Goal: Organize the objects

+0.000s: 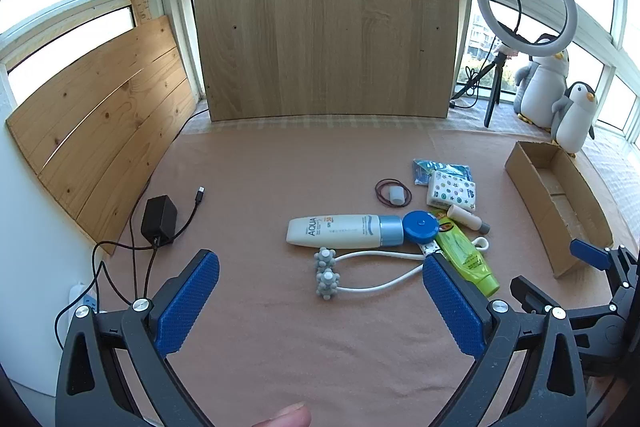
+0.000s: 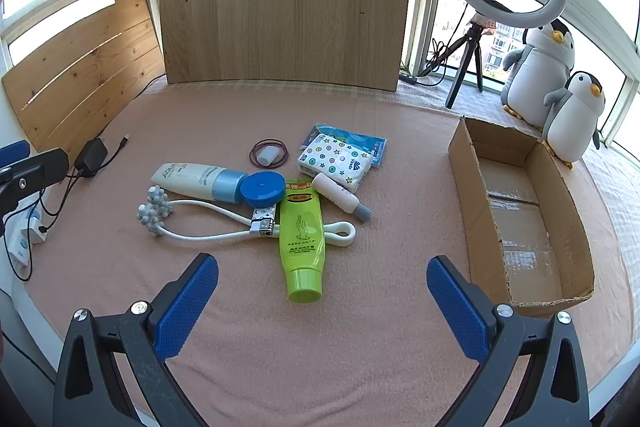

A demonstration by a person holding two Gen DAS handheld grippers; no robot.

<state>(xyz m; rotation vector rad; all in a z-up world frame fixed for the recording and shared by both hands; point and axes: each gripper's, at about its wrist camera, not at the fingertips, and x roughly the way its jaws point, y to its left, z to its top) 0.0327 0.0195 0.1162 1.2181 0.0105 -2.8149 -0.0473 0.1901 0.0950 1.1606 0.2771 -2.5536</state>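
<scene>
Hovering over the cloth point(image 2: 320, 347), both grippers are gaping wide, nothing held.

Left gripper point(image 1: 320, 307) is sitting above the massager point(image 1: 360, 271), blue pads spread apart; right gripper point(image 2: 322, 307) is facing the green tube point(image 2: 302, 243), jaws likewise released. Items are lying clustered mid-cloth: white tube point(image 2: 192, 179) touching the blue disc point(image 2: 262, 189), green tube lying across the massager's handle (cap toward the right gripper), tissue pack point(image 2: 334, 163) resting partly on a blue packet point(image 2: 360, 143), small bottle point(image 2: 340, 197) beside it, hair ties point(image 2: 268, 153) ringing a small cap. Box point(image 2: 568, 211) is standing right of the cluster, well apart, with two penguins point(image 2: 560, 87) behind it.
</scene>
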